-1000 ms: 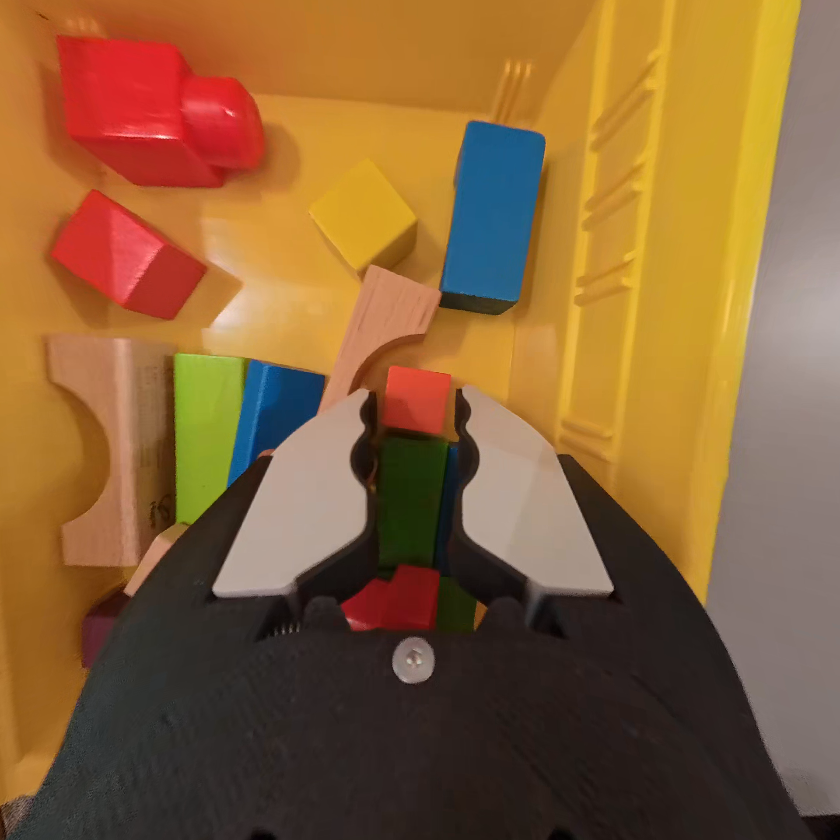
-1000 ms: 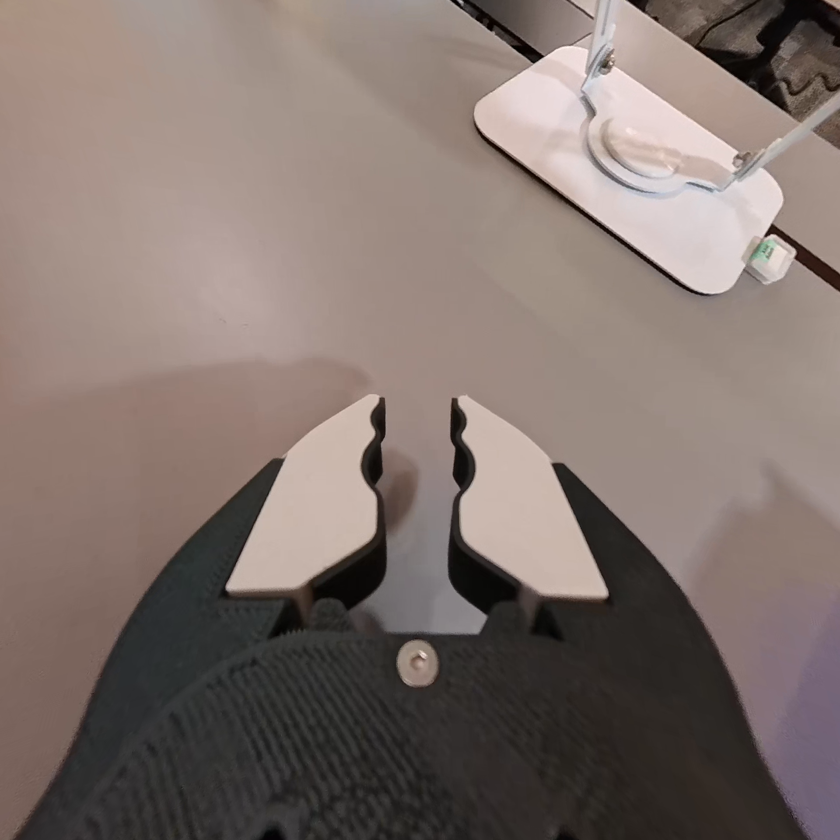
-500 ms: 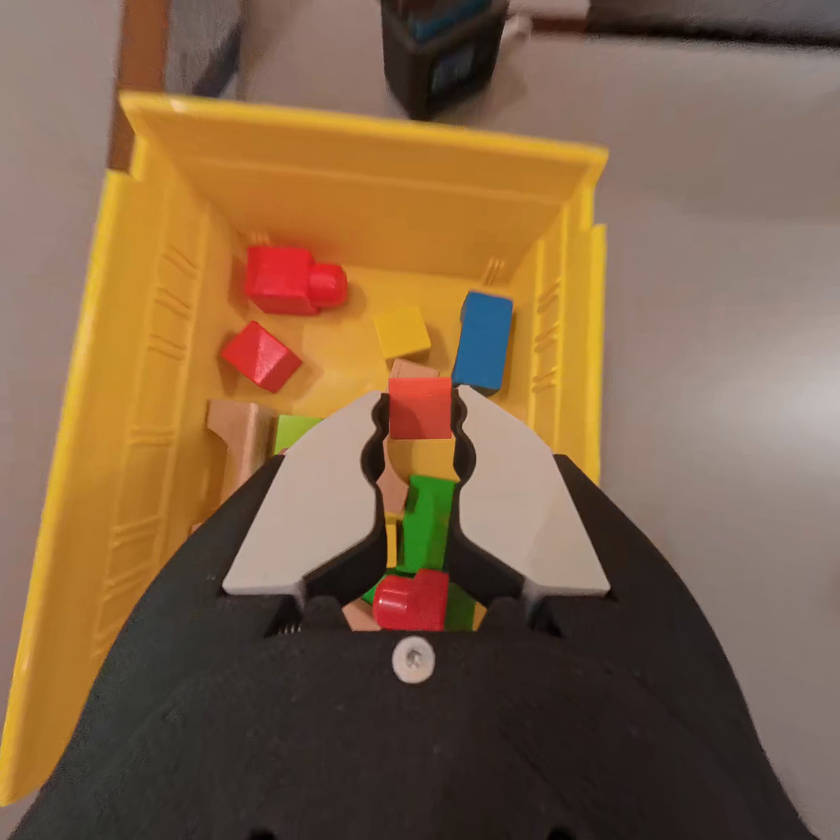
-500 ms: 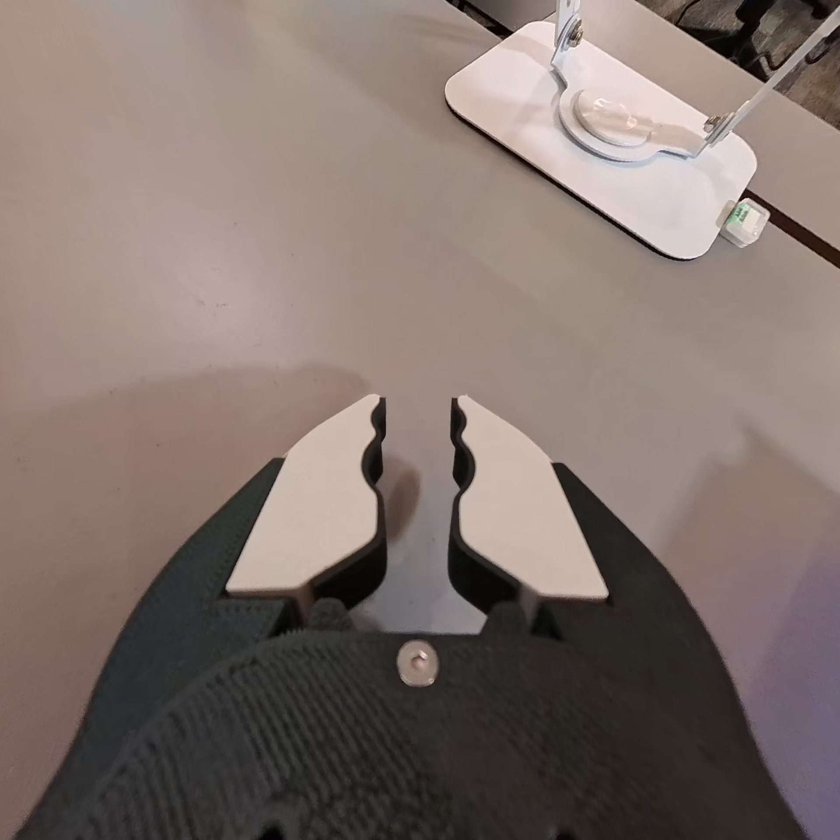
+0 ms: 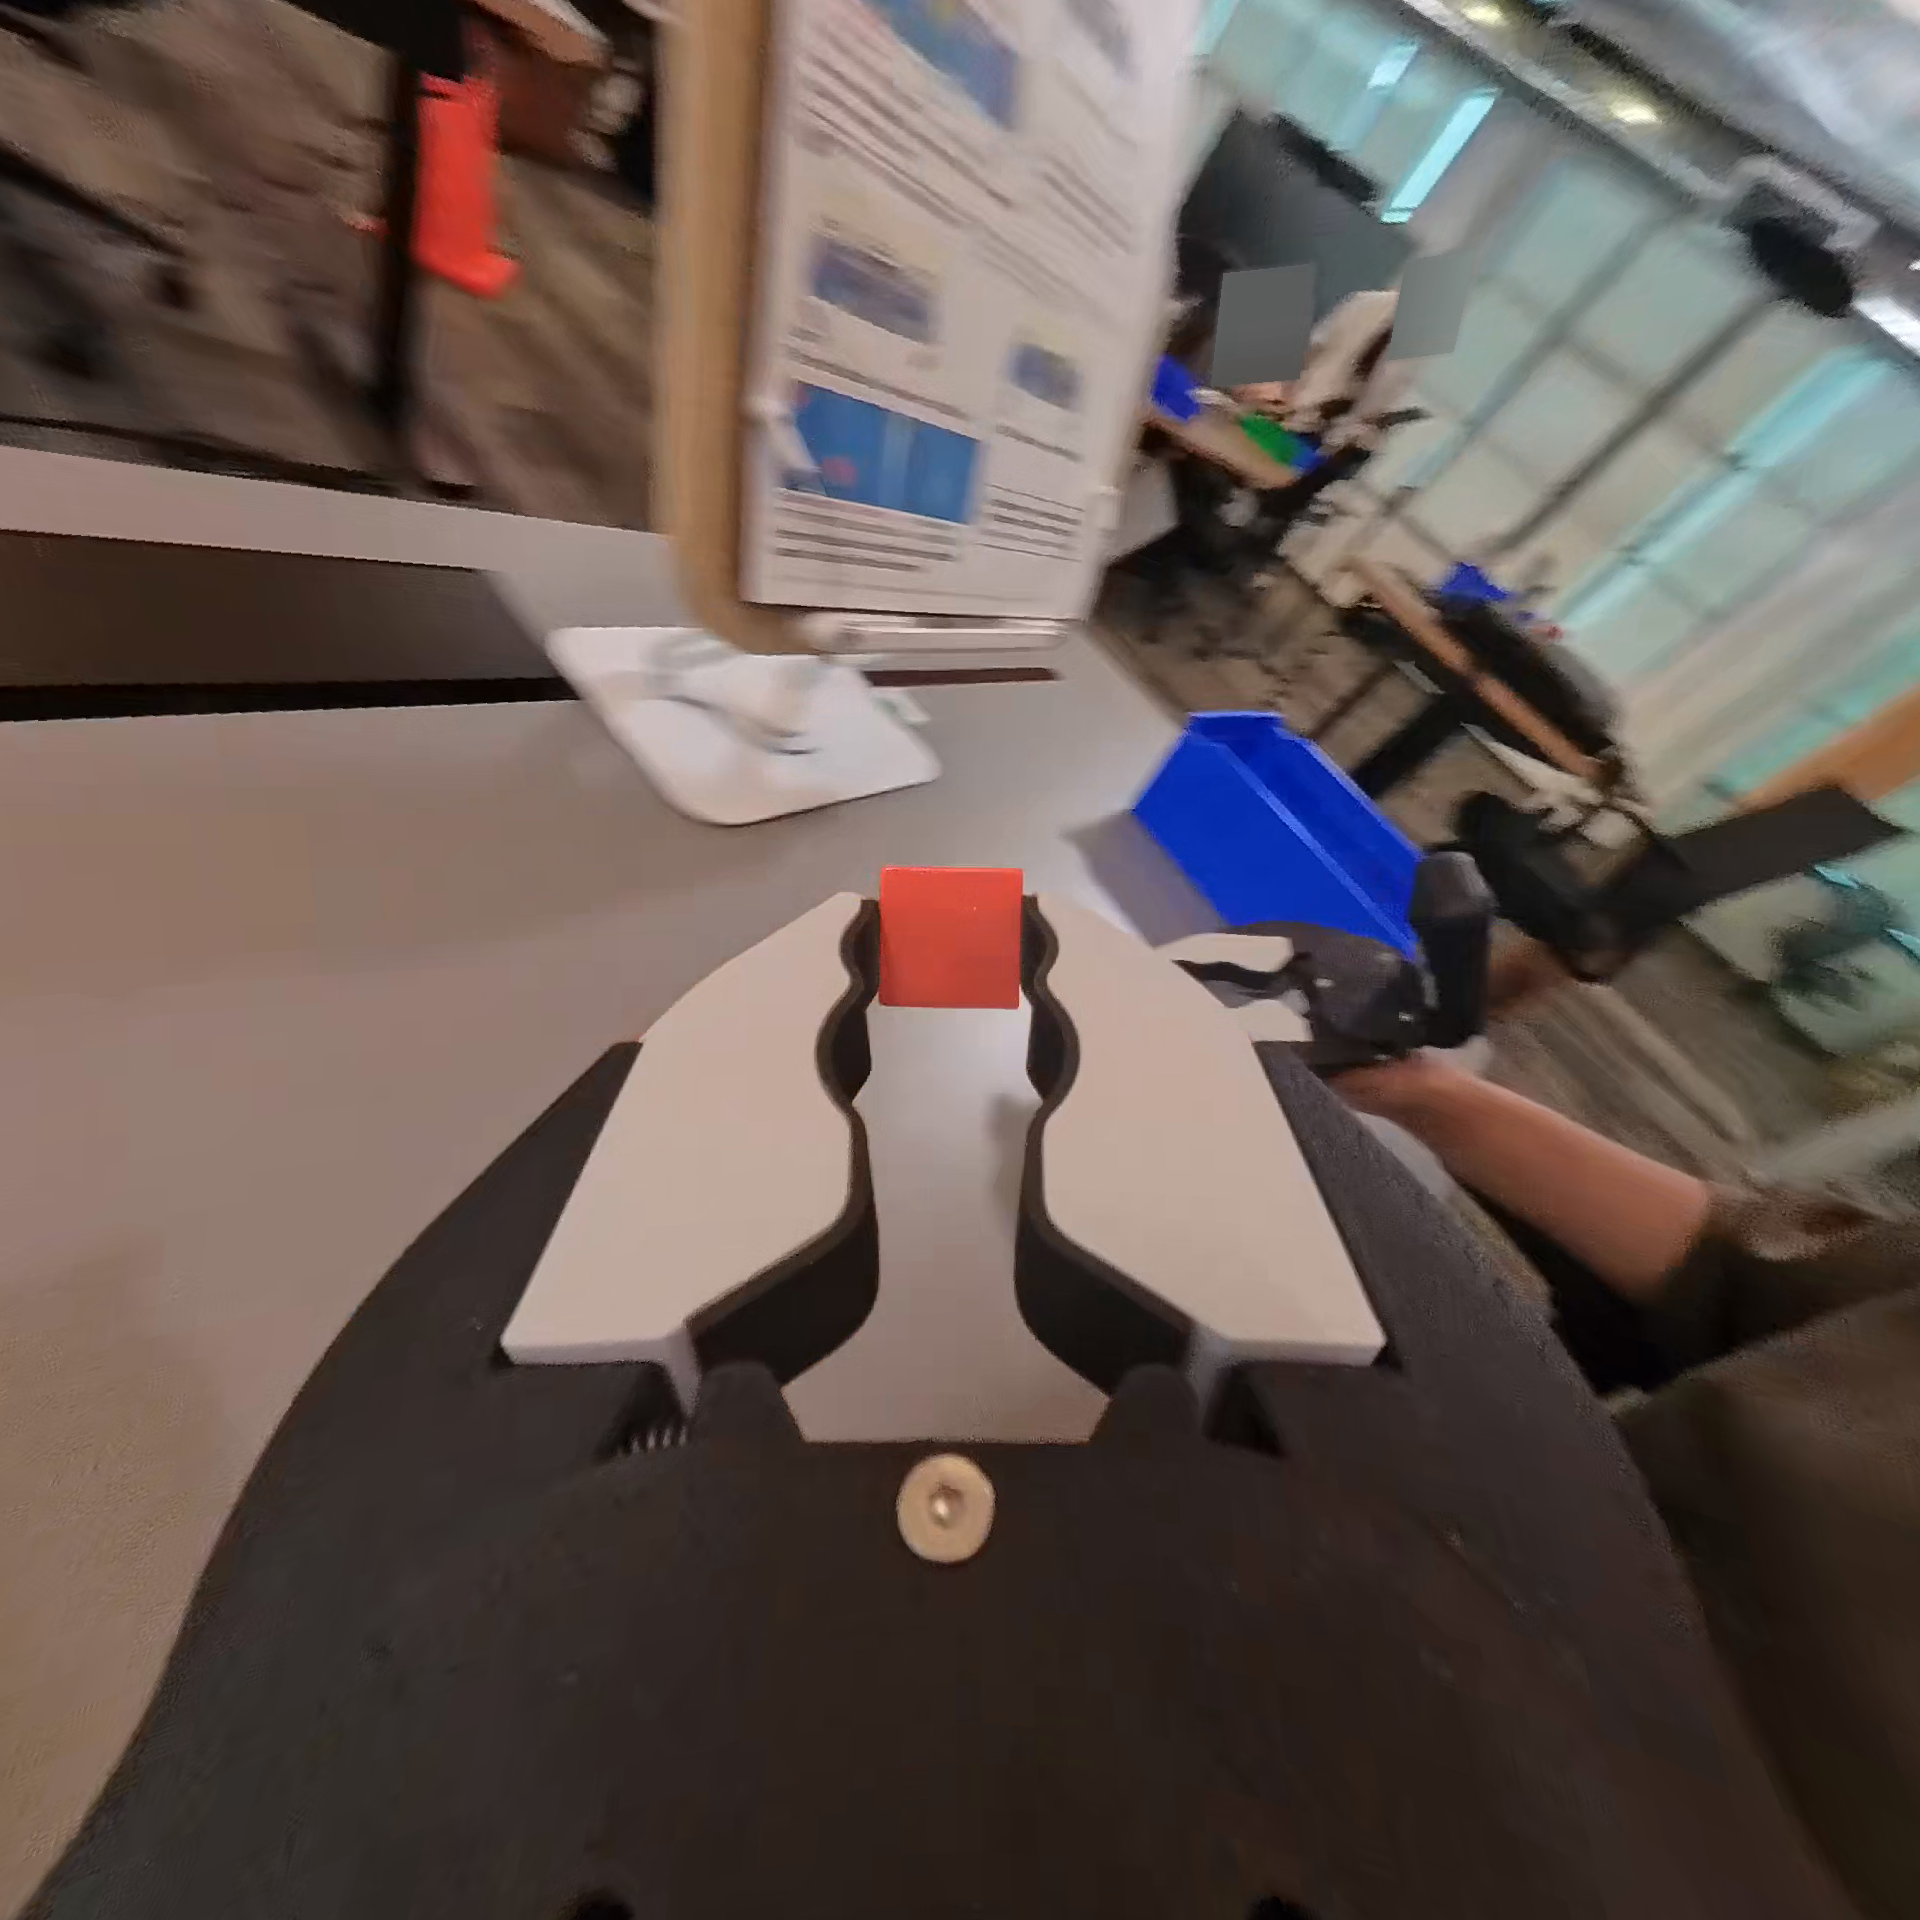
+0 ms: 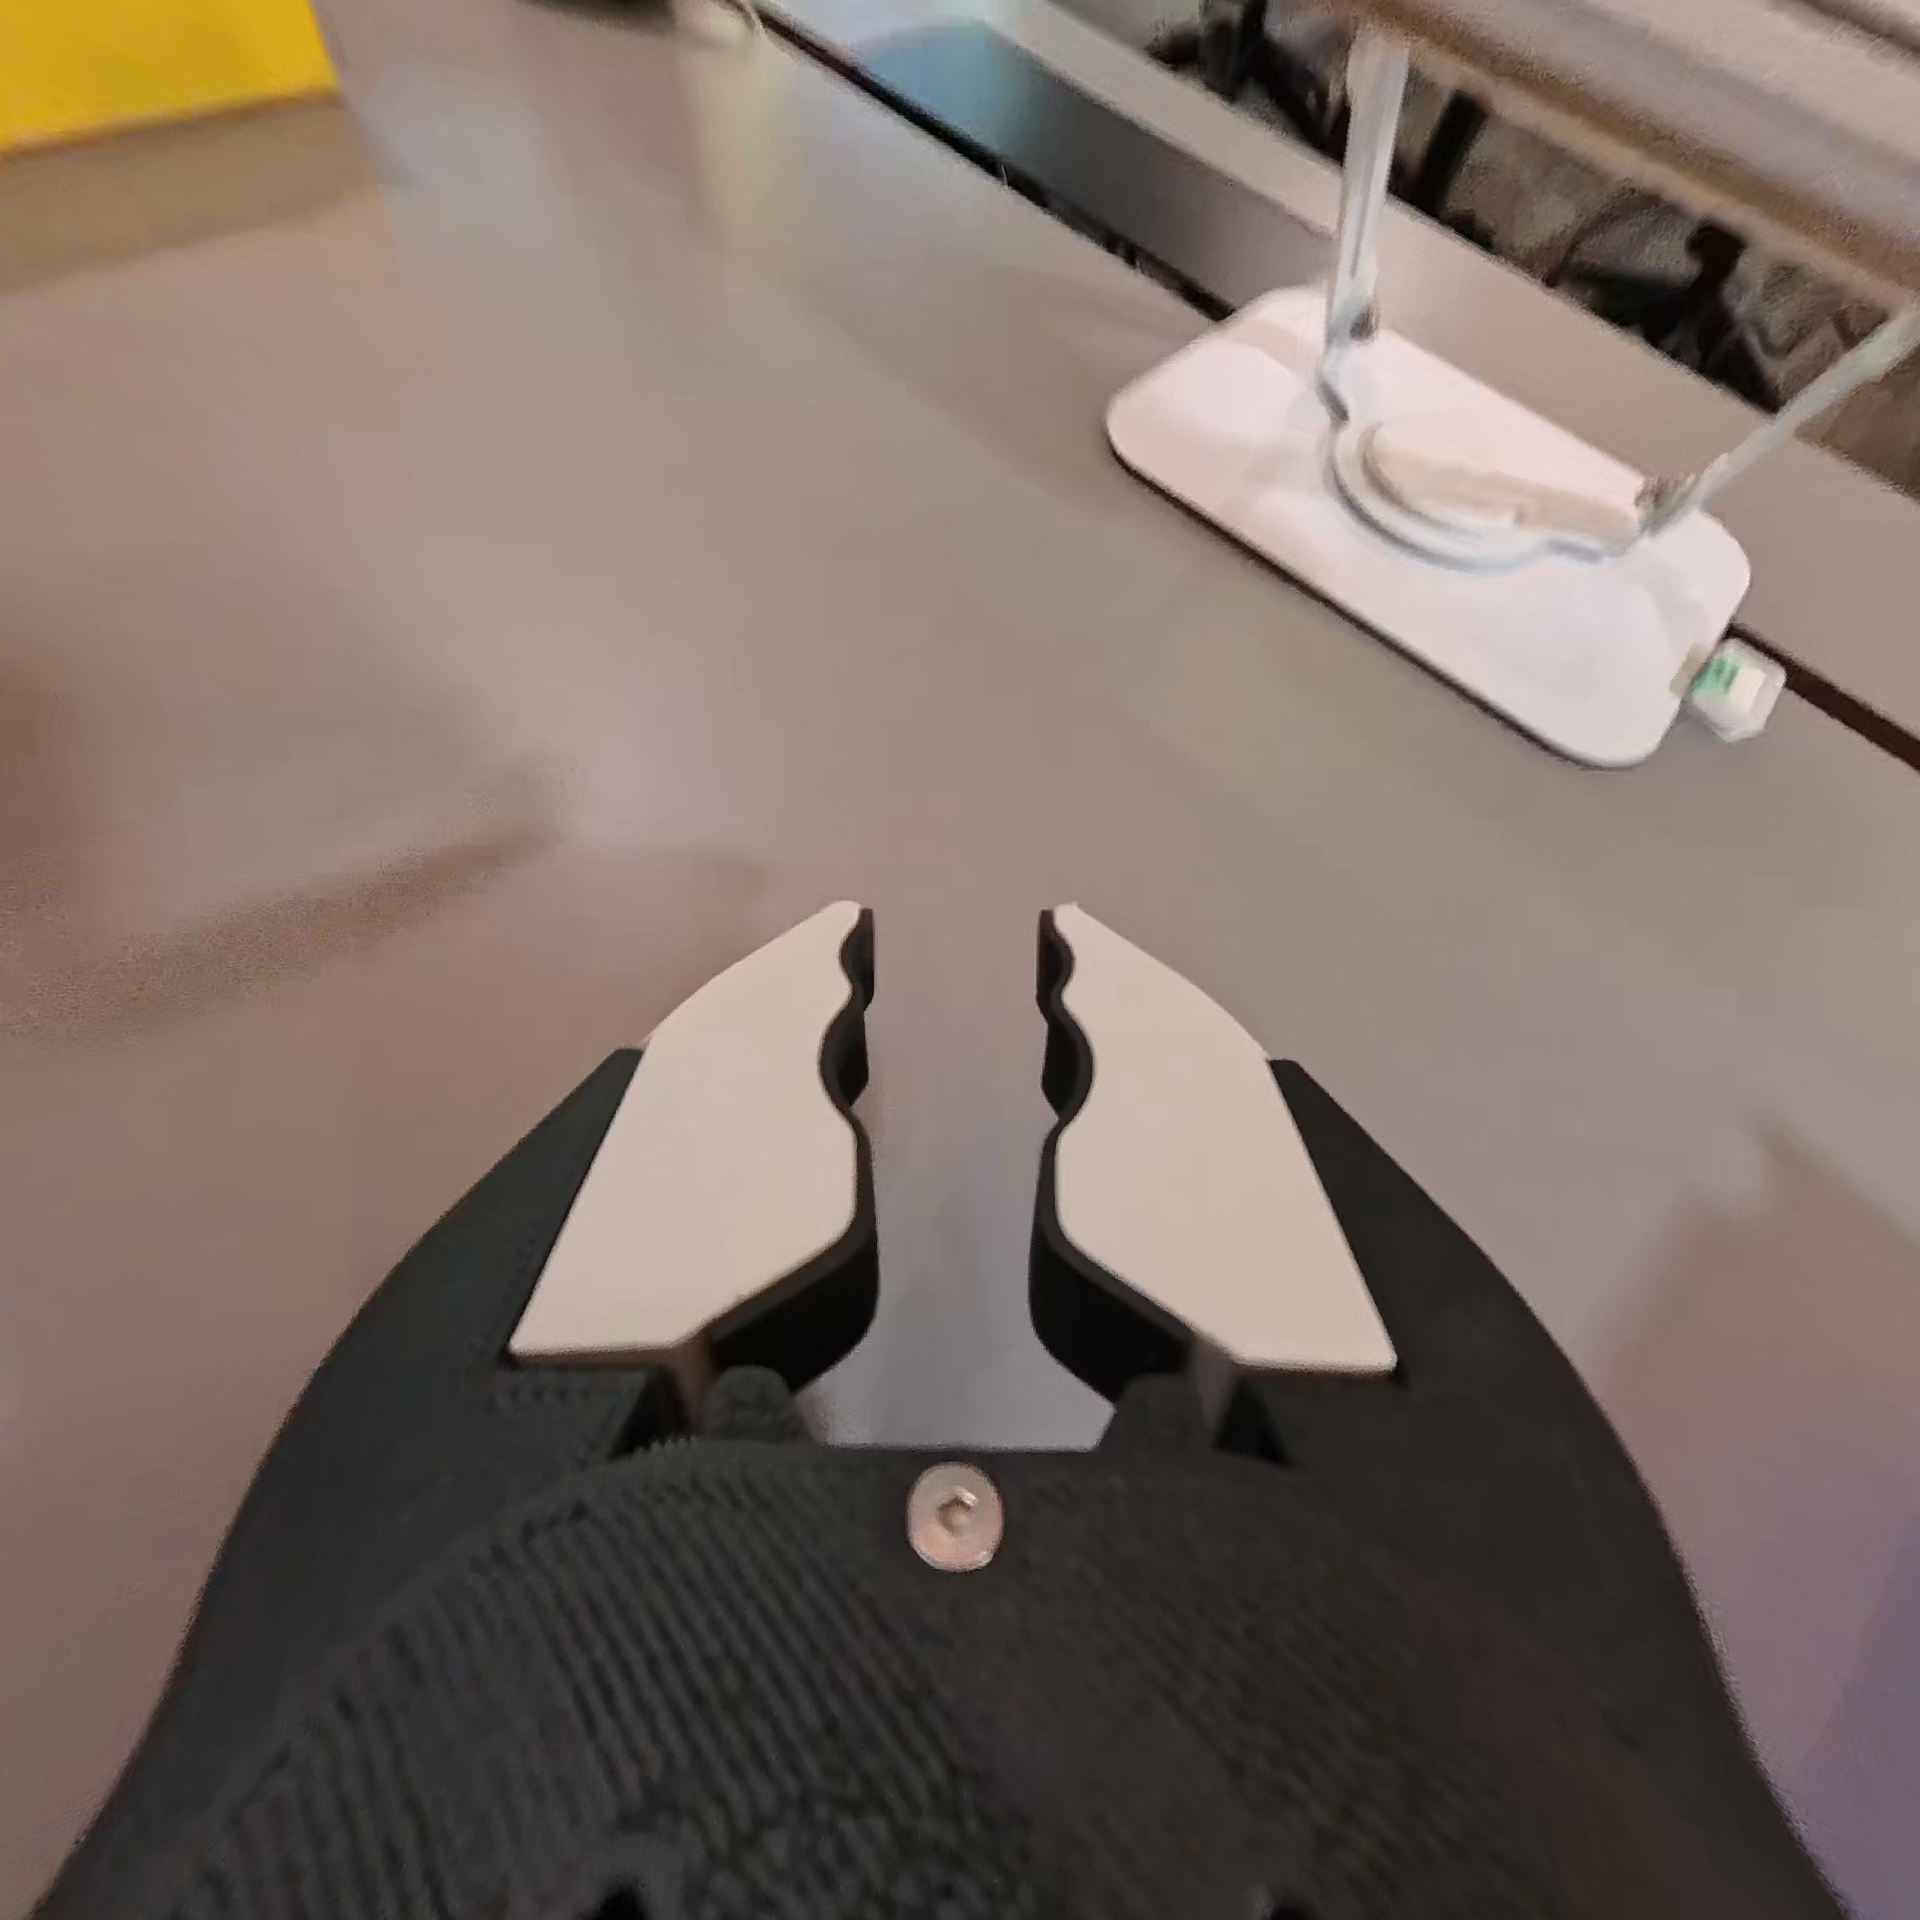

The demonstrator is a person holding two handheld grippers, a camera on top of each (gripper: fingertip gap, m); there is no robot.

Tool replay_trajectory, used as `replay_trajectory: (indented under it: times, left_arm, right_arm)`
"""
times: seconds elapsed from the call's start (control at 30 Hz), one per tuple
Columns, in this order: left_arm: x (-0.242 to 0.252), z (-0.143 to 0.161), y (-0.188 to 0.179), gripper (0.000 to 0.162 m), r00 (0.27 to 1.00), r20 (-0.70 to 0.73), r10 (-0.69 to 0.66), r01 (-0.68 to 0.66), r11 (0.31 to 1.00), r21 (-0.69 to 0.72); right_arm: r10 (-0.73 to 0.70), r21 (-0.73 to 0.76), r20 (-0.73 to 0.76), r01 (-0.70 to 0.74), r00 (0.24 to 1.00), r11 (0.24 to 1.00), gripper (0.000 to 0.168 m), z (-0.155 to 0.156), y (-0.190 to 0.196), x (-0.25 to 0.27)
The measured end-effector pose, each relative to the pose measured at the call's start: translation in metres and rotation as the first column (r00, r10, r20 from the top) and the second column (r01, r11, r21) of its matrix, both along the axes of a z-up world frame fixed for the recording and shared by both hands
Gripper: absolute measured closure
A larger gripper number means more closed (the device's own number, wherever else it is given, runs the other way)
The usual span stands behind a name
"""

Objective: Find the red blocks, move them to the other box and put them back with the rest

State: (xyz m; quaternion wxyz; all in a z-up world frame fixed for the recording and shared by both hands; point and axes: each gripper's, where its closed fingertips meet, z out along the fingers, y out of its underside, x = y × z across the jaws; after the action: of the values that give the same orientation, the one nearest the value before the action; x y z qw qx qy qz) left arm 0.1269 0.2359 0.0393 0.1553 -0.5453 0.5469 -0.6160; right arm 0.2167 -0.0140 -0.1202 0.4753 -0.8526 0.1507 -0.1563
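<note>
Over a plain grey table [image 5: 312,935] the left gripper [image 5: 951,935] is raised, its two fingertips closed on one red block [image 5: 948,937] that sits pinched at the very tips, clear of the surface. Beyond it stand one white stand base [image 5: 748,738] carrying a poster board [image 5: 935,312], and one blue box [image 5: 1278,831] near the table's far right edge, well apart from the block. The right gripper [image 5: 1247,971] shows just in front of that box (a bare forearm trails behind it). Its own view shows its fingers parted with nothing between them, low above the table. One yellow box [image 6: 156,62] shows only as a corner at far left. The room behind is a blurred office with desks and tall windows.
</note>
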Motion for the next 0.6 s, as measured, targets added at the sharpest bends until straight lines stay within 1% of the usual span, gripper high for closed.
replay_trajectory:
  times: [0.07,0.13,0.2,0.27,0.37,0.43,0.53,0.6]
  left_arm:
    - [0.012,-0.007,-0.053,0.136,0.994,0.026,-0.107,0.108,0.992,-0.063]
    - [0.018,-0.017,-0.101,0.135,0.982,0.028,-0.185,0.188,0.974,-0.13]
    - [0.019,-0.029,-0.14,0.136,0.971,0.032,-0.238,0.24,0.95,-0.201]
    - [0.018,-0.042,-0.168,0.135,0.964,0.037,-0.264,0.265,0.936,-0.231]
    - [0.022,-0.065,-0.188,0.136,0.972,0.036,-0.233,0.234,0.936,-0.264]
    - [0.021,-0.066,-0.197,0.136,0.963,0.04,-0.266,0.265,0.915,-0.304]
    - [0.024,-0.069,-0.197,0.136,0.961,0.05,-0.272,0.276,0.933,-0.231]
    - [0.024,-0.077,-0.198,0.136,0.958,0.029,-0.285,0.284,0.932,-0.225]
  right_arm:
    - [0.049,0.089,0.056,-0.054,0.997,0.995,0.133,0.022,0.01,-0.013]
    - [0.07,0.149,0.144,-0.092,0.987,0.985,0.127,0.043,0.016,-0.025]
    - [0.085,0.178,0.209,-0.123,0.974,0.976,0.123,0.055,0.019,-0.036]
    - [0.125,0.205,0.226,-0.173,0.966,0.963,0.123,0.061,0.021,-0.047]
    - [0.199,0.24,0.204,-0.247,0.958,0.939,0.123,0.064,0.023,-0.063]
    - [0.224,0.26,0.188,-0.269,0.956,0.928,0.123,0.065,0.021,-0.067]
    - [0.221,0.257,0.203,-0.269,0.954,0.928,0.124,0.064,0.017,-0.063]
    - [0.217,0.26,0.218,-0.271,0.951,0.927,0.126,0.066,0.015,-0.062]
